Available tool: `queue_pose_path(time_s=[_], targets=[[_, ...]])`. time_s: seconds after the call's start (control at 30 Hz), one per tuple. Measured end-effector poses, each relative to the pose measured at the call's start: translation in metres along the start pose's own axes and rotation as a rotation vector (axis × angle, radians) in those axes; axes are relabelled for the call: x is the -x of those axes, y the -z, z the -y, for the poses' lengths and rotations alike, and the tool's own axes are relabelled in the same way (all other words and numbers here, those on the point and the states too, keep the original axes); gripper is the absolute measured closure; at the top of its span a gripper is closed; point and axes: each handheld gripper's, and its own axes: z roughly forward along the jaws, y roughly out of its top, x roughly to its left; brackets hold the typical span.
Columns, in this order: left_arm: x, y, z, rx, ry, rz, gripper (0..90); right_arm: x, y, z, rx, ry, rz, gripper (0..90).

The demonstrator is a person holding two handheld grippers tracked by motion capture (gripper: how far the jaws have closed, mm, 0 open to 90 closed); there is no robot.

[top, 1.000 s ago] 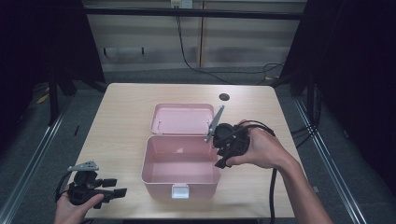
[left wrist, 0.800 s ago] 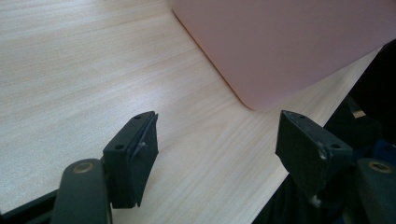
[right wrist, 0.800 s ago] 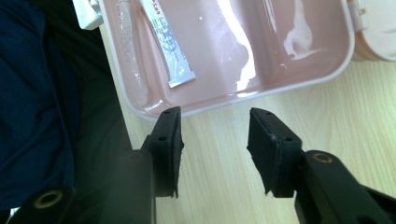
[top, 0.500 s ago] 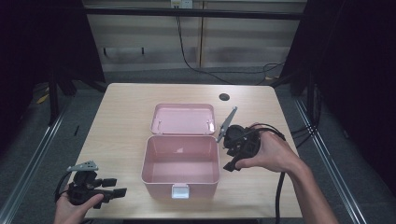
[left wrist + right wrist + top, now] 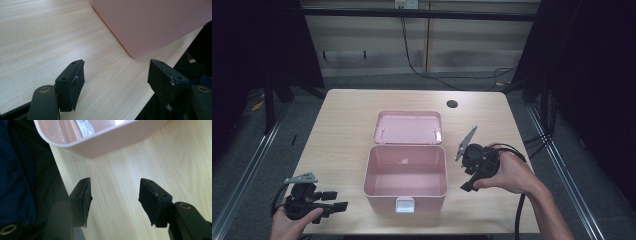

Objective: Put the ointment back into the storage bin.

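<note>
On the table, mid-surface, sits the pink box, lid thrown fully back and lying flat behind it, hinged along the rear rim. Inside looks bare from the high view. Small pale latch at the front wall, facing me.

My right gripper sits just beside the box's right wall, not touching it. Its jaws have just been opening and now stand wide apart, nothing between them; in the right gripper view I see bare wood between the pads and the box's rounded corner beyond them.

My left gripper rests at the near left corner of the table, apart from the box, jaws spread and empty; the left gripper view shows tabletop between them and the pink wall farther on.

I judge that the opening step is done: lid back, right hand let go and drawing clear. Next move, as I read it, is either loading the box or swinging the lid shut. Closing calls for reaching past the rear rim to pinch the lid's far edge, with the left gripper steadying the front wall so the box does not slide.
</note>
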Motion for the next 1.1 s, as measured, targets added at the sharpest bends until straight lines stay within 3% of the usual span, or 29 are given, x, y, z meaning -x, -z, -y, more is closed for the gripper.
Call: queue_pose_path(time_s=[0.13,0.27,0.83,1.1], targets=[[0.0,0.0,0.0,0.002,0.003,0.002,29.3,-0.002,-0.013,0.007,-0.003,0.006,-0.01,43.6],[0.0,0.0,0.0,0.001,0.002,0.001,29.3,-0.004,-0.023,0.018,-0.016,-0.017,-0.006,43.5],[0.0,0.0,0.0,-0.001,0.001,-0.003,29.3,-0.005,-0.046,0.047,-0.002,-0.049,0.011,42.6],[-0.001,0.0,0.0,-0.001,-0.001,-0.007,29.3,-0.001,-0.063,0.064,0.072,-0.099,-0.005,42.3]])
